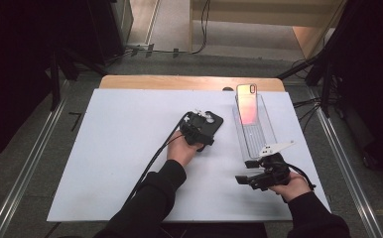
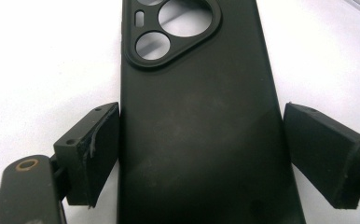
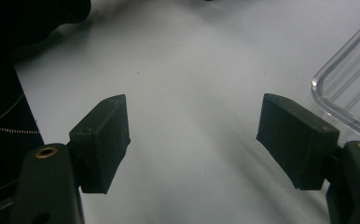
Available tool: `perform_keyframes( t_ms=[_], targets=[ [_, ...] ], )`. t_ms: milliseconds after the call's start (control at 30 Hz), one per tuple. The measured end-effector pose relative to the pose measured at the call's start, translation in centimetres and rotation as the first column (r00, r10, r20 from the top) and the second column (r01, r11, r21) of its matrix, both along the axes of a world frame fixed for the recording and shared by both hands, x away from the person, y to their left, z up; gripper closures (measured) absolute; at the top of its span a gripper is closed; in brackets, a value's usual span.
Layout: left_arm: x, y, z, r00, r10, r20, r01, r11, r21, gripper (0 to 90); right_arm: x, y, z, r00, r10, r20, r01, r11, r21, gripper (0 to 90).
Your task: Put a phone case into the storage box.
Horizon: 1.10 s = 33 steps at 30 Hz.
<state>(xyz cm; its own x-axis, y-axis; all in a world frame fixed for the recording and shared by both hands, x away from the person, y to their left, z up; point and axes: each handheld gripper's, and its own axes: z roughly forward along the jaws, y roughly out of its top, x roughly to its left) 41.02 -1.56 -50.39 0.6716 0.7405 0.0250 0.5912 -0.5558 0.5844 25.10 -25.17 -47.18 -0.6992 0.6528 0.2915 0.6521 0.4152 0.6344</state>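
White table sheet (image 1: 120, 148), unbranded black phone case (image 2: 201, 140) between left tool (image 2: 201, 149) jaws

Left forearm in a dark sleeve enters from the bottom edge and angles up and to the right; left hand (image 1: 182, 148) grips the left hand-held gripper (image 1: 199, 130), jaws spread wide, one pad (image 2: 96, 151) touching one long edge of a flat dark object, the opposite pad just clear of the other edge. Right hand (image 1: 294, 186) holds the right hand-held gripper (image 1: 249, 171) low over the tabletop, pointed toward the left arm, jaws spread wide with nothing between the pads (image 3: 106, 140). The two hand-held grippers sit well apart.
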Motion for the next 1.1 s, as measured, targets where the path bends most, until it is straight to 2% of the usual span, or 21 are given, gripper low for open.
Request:
perform_keyframes(
  t_ms=[333,400,500,600,767,967,1100],
  targets=[
    [0.3,0.5,0.4,0.9999,-0.003,-0.013,0.003,0.9997,-0.025,17.3,0.0,0.0,0.0,1.0000,0.000,-0.002,0.000,1.000,0.002,23.2],
    [0.4,0.7,0.6,0.9999,-0.002,-0.012,0.002,0.9987,-0.051,17.3,0.0,-0.1,0.0,1.0000,0.001,-0.002,-0.001,1.000,0.002,23.2],
    [0.5,1.1,1.2,0.9997,-0.012,-0.022,0.010,0.9971,-0.075,17.4,0.0,-0.1,0.0,1.0000,0.002,-0.001,-0.002,1.000,0.003,23.2],
    [0.5,1.7,1.9,0.9993,-0.023,-0.031,0.020,0.9964,-0.082,17.4,0.0,-0.1,0.0,1.0000,0.003,-0.003,-0.003,1.000,0.004,23.2],
    [0.4,2.7,3.3,0.9984,-0.044,-0.037,0.039,0.9921,-0.119,17.3,-0.1,0.0,0.2,0.9997,0.011,0.020,-0.011,1.000,0.020,22.8],
    [-0.2,3.8,5.2,0.9955,-0.079,-0.054,0.070,0.9877,-0.139,17.2,-0.3,0.1,0.4,0.9990,0.008,0.044,-0.011,0.998,0.061,22.5],
    [-0.8,4.3,6.1,0.9926,-0.103,-0.063,0.093,0.9850,-0.145,17.3,-0.3,0.2,0.4,0.9982,0.009,0.059,-0.012,0.998,0.060,22.2]
  ],
)
